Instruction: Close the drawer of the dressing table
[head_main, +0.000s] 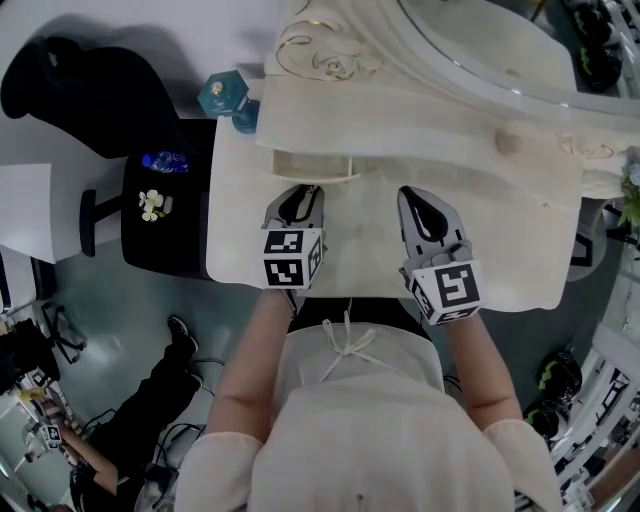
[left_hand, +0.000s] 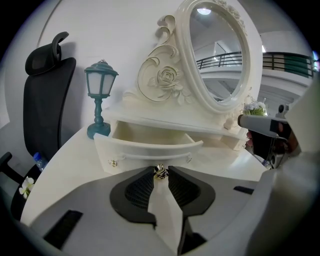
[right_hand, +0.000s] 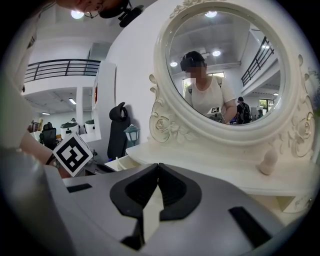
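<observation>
We stand at the dressing table (head_main: 520, 250) with a gripper in each hand, both resting low over its pale top. The drawer (left_hand: 150, 149) is the task's thing, and it stands pulled out from under the raised shelf at the table's left half, its curved front panel facing us and its bare inside showing. Our left gripper (head_main: 298, 192) reaches to the middle of that front panel, and in the left gripper view its jaws are drawn nearly together, pinching the small golden knob (left_hand: 160, 171) between their tips. Our right gripper (right_hand: 158, 167) sits well to the right of the drawer, over bare tabletop, touching nothing we can see; its jaws are pressed together at the tips with nothing between them. Behind the drawer rises the oval mirror (left_hand: 220, 55) in its carved cream frame, with a rose scroll at its foot. A teal lantern-shaped lamp (left_hand: 101, 92) stands on the table just to the left of the drawer, and a black chair (left_hand: 45, 100) is beside the table's left edge.
</observation>
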